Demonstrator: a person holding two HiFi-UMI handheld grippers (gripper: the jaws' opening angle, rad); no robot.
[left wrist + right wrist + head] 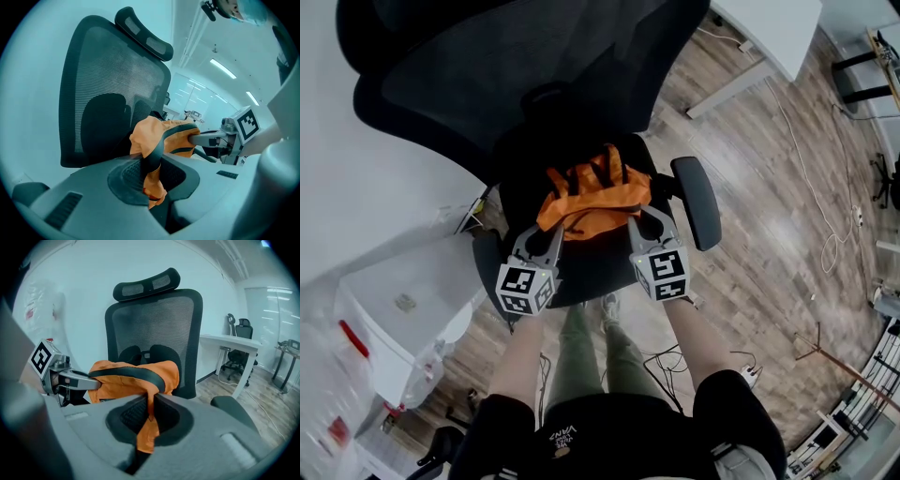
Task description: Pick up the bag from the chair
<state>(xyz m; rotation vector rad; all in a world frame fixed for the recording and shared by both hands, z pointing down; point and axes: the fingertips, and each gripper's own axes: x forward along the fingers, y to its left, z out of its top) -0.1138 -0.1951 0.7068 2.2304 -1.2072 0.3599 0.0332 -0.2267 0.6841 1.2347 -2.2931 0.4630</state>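
An orange bag with black straps hangs just above the seat of a black mesh office chair. My left gripper is shut on the bag's left edge, with orange cloth and a black strap pinched between the jaws. My right gripper is shut on the bag's right edge, and its view shows cloth squeezed in the gap. The bag is stretched between the two grippers. The left gripper shows at the left of the right gripper view.
The chair's right armrest stands just right of my right gripper. A white desk is at the far right, with cables on the wooden floor. A white cabinet stands at the left. Another chair shows behind.
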